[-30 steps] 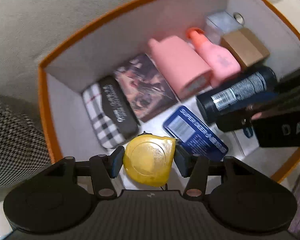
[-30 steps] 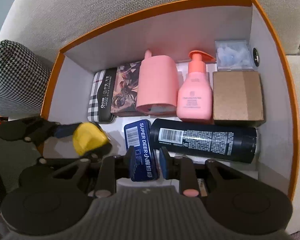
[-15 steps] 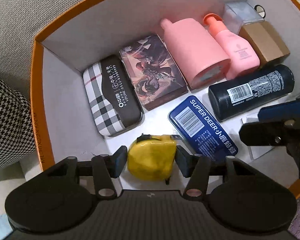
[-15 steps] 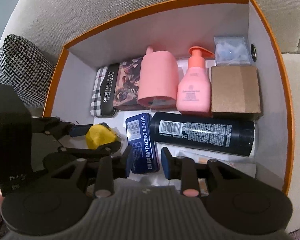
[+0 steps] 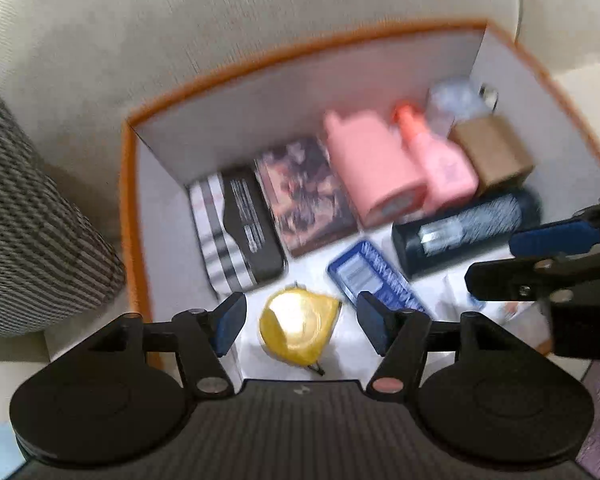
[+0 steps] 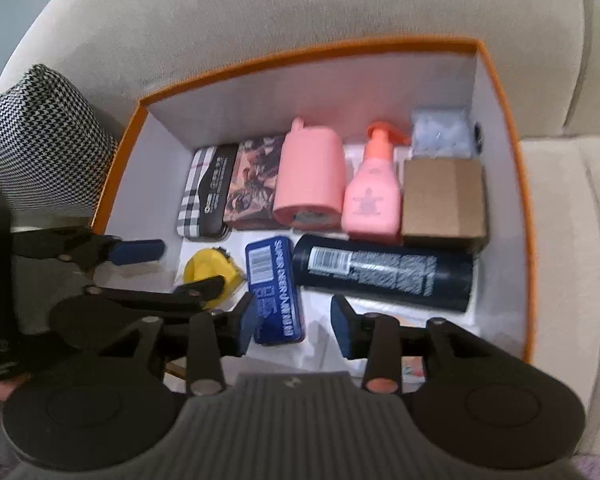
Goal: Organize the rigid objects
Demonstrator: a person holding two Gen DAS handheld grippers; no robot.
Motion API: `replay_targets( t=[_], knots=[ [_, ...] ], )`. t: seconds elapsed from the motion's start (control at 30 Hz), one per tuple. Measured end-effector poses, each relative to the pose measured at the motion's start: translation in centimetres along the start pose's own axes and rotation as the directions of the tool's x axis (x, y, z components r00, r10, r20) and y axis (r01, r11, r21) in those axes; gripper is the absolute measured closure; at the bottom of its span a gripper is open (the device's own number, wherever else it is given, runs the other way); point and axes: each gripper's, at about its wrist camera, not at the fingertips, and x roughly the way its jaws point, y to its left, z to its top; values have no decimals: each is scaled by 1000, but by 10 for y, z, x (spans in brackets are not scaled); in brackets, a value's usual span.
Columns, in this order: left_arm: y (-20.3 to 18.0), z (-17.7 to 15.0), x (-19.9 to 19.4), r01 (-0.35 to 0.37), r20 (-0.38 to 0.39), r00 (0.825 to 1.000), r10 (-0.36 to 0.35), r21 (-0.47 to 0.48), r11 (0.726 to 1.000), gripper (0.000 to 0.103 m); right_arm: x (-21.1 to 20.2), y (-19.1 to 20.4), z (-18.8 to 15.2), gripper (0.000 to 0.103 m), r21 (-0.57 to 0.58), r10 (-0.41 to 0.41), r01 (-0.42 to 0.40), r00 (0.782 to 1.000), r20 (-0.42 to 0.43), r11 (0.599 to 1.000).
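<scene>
The orange box [image 6: 518,184] sits on a beige sofa [image 6: 260,12]; the left hand-held gripper [image 5: 300,322] stands released, its jaws having just been opening, the yellow tape measure [image 5: 296,330] lying free between them; the right hand-held gripper [image 6: 294,322], likewise opening, is released over the blue tin [image 6: 274,288], its pads clear of it.

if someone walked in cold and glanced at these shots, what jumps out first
The orange-rimmed box on the beige sofa, packed with goods, catches the eye first: a pink cup and a pink pump bottle lie along its far wall. Nearer the cameras, a yellow tape measure lies on the box floor between the parted fingers of the left gripper, beside a blue tin.
</scene>
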Motion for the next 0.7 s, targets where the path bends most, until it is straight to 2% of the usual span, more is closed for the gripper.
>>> replay_targets(
  t=[0.07, 0.13, 0.2, 0.27, 0.3, 0.37, 0.43, 0.57, 0.6, 0.63, 0.67, 0.7],
  knots=[
    [3, -1, -23, 16, 76, 997, -14, -28, 999, 29, -11, 3, 0, 58, -23, -21, 22, 999, 40, 999],
    [5, -3, -49, 46, 173, 984, -34, -66, 997, 29, -24, 7, -1, 54, -54, -40, 45, 995, 88, 998],
    [9, -5, -74, 72, 268, 962, -42, -104, 992, 30, -39, 14, -2, 50, -96, -70, 85, 986, 150, 992],
    [6, -7, -92, 58, 347, 938, -11, -125, 990, 27, -55, 21, -6, 46, -130, -93, 125, 970, 226, 984],
    [6, -11, -104, 58, 399, 917, 1, -135, 989, 26, -63, 24, -8, 43, -147, -103, 145, 960, 261, 978],
    [6, -19, -119, 51, 460, 888, 22, -146, 988, 18, -79, 28, -14, 35, -164, -118, 182, 934, 338, 969],
    [7, -29, -133, 44, 521, 852, 50, -166, 985, 15, -95, 30, -21, 29, -173, -118, 201, 909, 400, 964],
    [2, -50, -152, 11, 605, 788, 113, -198, 980, 12, -120, 34, -39, 19, -175, -99, 213, 859, 503, 961],
    [1, -56, -157, 3, 621, 772, 134, -214, 977, 10, -125, 34, -43, 13, -173, -89, 208, 847, 524, 963],
    [0, -61, -161, -4, 635, 757, 155, -232, 973, 4, -129, 35, -48, 8, -170, -81, 203, 836, 543, 964],
    [-2, -67, -164, -10, 651, 739, 176, -250, 968, 0, -133, 36, -54, 7, -167, -74, 200, 825, 560, 965],
    [0, -72, -166, -12, 665, 722, 190, -262, 965, 0, -136, 37, -58, 7, -165, -71, 200, 817, 573, 966]
  ],
)
